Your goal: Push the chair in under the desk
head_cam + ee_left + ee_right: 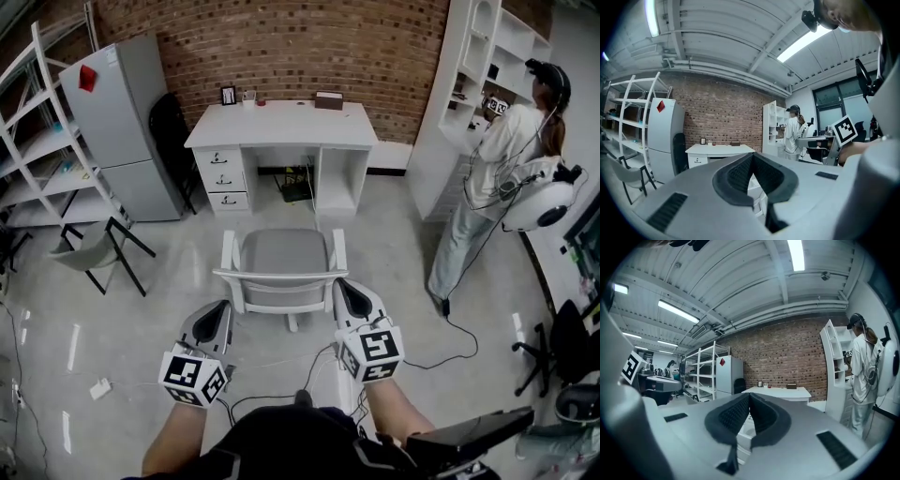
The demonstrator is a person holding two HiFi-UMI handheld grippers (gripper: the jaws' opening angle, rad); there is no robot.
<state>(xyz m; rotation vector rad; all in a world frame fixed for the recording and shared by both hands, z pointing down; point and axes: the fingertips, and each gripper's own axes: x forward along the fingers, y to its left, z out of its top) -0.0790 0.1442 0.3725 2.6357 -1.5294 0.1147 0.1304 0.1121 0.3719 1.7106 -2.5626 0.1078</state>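
Chair: the white-framed chair with a grey padded seat (284, 261) stands on the floor in front of the counter, its front edge clear of it and its back rail toward the wearer.
Counter: the white counter with drawers (281, 124) sits against the brick wall, its knee gap roughly in line with the chair.
Left gripper (218, 316): jaws pressed together on nothing, just behind the rail's left end.
Right gripper (349, 296): jaws likewise closed and empty, at the rail's right end.
Room: a bare strip of floor lies between seat and counter. The grey folding chair (92, 249) on the left and the person in white (487, 178) on the right are both well apart.
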